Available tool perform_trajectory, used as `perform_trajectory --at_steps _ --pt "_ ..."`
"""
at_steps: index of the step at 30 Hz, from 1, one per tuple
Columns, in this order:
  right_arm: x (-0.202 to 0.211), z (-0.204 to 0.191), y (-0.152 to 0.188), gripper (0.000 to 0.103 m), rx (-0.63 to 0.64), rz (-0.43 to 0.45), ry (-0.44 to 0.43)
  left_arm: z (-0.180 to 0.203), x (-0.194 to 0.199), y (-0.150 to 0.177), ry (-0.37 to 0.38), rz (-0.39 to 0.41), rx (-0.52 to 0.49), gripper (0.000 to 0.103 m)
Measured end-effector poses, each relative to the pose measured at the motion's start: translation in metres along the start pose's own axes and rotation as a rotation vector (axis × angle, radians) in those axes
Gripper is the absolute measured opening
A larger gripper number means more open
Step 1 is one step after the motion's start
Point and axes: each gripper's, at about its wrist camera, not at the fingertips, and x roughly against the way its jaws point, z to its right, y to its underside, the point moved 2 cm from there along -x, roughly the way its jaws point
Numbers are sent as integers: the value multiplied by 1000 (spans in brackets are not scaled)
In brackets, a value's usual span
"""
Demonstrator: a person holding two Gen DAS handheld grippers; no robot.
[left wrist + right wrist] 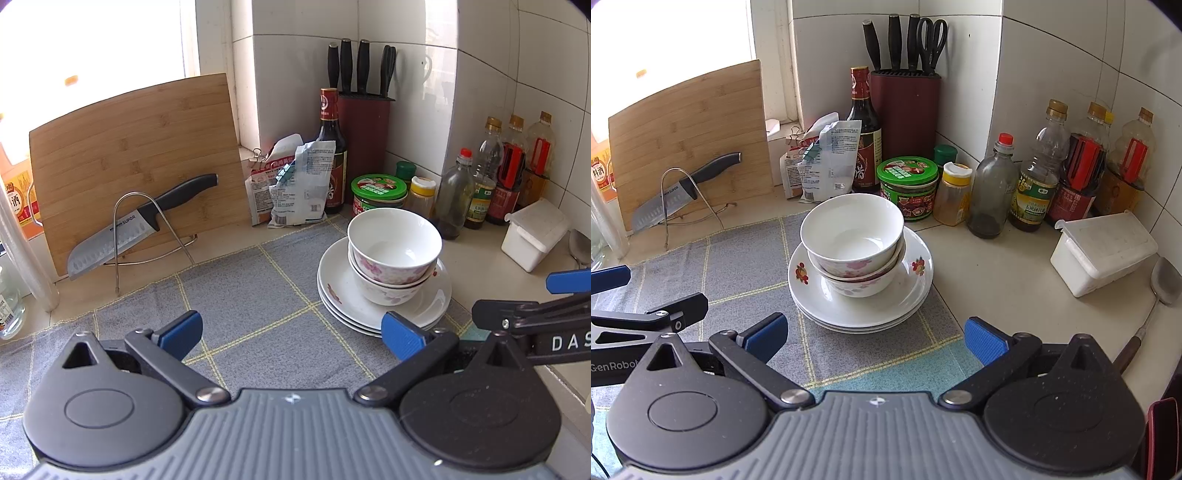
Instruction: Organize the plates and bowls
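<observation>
Right wrist view puts the stack dead ahead of the right gripper (pixel 873 338): 2 white floral-patterned bowls (pixel 855 245) nested on a pile of white shallow plates (pixel 905 295), which looks like 3, all resting on the grey checked cloth (pixel 746 254) that covers the tabletop (pixel 997 266). The right gripper's blue-padded fingers (pixel 984 341) stand wide apart and empty, with the near plate rim just beyond them and roughly centred in the gap.

From the left wrist view, the same stack lies ahead and to the right of the left gripper (pixel 293 334), whose fingers also stand wide and hold nothing; its right finger overlaps the plate rim in the picture, though contact cannot be told. I judge the right gripper better lined up.

Only the right view shows both red flower motifs on the top plate and a metal spatula (pixel 1165 280) beside the white lidded plastic box (pixel 1104 254).
</observation>
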Motion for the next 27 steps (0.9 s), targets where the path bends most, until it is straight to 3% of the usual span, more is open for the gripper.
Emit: perform_trajectory --at_steps 27 --pt "2 2 0 103 1 7 6 3 0 -2 1 0 -1 102"
